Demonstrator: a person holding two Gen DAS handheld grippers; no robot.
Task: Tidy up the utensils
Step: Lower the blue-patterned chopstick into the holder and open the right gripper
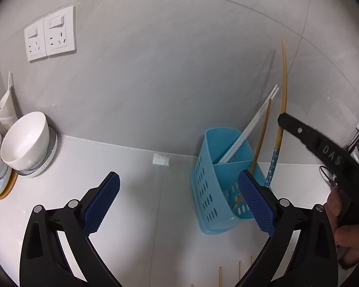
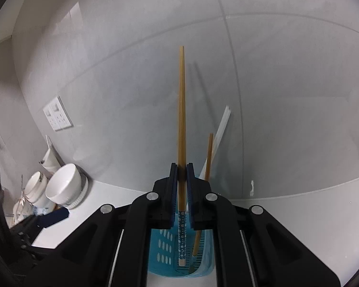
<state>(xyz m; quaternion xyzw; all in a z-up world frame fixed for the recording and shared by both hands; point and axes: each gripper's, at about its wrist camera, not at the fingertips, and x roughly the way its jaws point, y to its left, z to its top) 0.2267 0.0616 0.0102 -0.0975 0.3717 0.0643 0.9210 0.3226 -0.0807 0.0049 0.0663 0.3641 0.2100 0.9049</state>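
A light blue slotted utensil basket (image 1: 215,181) stands on the white counter by the wall. It holds two white chopsticks (image 1: 249,134) and a plain wooden chopstick (image 1: 260,141). My right gripper (image 2: 182,174) is shut on a long wooden chopstick (image 2: 182,107) with a blue dotted end, held upright. That dotted end hangs at the basket (image 2: 165,251); I cannot tell whether it is inside. My left gripper (image 1: 179,201) is open and holds nothing, with its right finger (image 1: 256,203) in front of the basket. The right gripper (image 1: 284,119) reaches in from the right there.
White bowls (image 1: 26,141) are stacked on plates at the far left of the counter. A double wall socket (image 1: 50,33) sits above them. Loose wooden chopstick ends (image 1: 220,275) lie near the bottom edge. A person's hand (image 1: 342,215) grips the right tool.
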